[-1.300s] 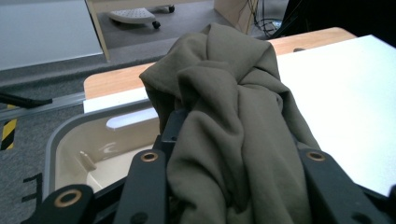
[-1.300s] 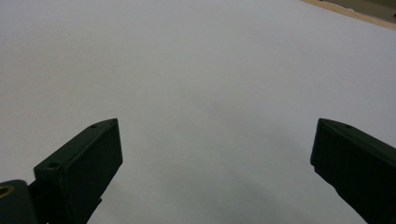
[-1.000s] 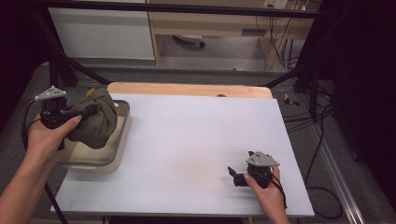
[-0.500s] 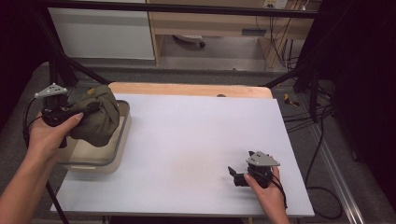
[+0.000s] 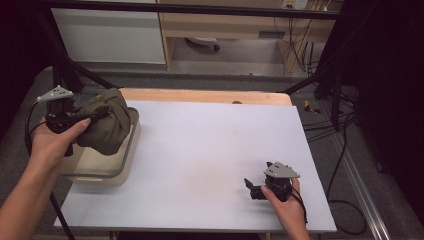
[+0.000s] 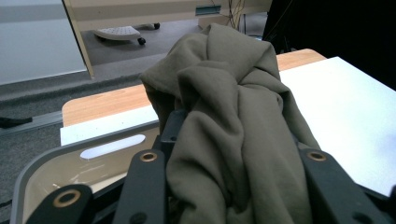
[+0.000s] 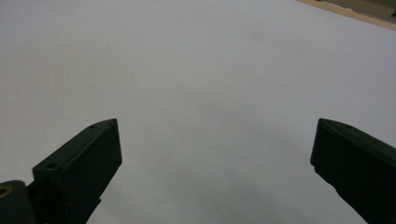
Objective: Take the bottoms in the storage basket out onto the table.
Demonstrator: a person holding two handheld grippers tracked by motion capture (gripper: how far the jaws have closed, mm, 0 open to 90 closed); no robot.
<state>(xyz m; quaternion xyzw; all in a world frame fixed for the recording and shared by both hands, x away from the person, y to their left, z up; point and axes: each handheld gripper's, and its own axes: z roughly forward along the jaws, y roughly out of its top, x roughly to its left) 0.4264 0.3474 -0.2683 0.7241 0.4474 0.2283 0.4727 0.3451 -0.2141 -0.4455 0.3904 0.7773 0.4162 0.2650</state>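
Observation:
An olive-green cloth (image 5: pixel 109 124) hangs bunched in a knot-like bundle over the tub (image 5: pixel 128 150) at the table's left edge. My left gripper (image 5: pixel 91 116) is shut on it. In the left gripper view the cloth (image 6: pixel 233 107) bulges between the two black jaws of the left gripper (image 6: pixel 238 186), with the tub's rim (image 6: pixel 42 163) below. At the front right, my right gripper (image 5: pixel 248 186) rests low on the white table top (image 5: pixel 210 150), held by a hand. The right gripper (image 7: pixel 215 135) stands open with bare white surface between its jaws.
A wooden strip (image 5: pixel 200 96) runs along the table's far edge. Black frame posts (image 5: pixel 65 75) stand at both back corners. Cables (image 5: pixel 340 125) trail on the floor to the right. A pale cabinet (image 5: pixel 110 35) stands behind the table.
The left hand has lifted the cloth bundle a little higher over the tub. The right hand and its gripper have stayed where they were.

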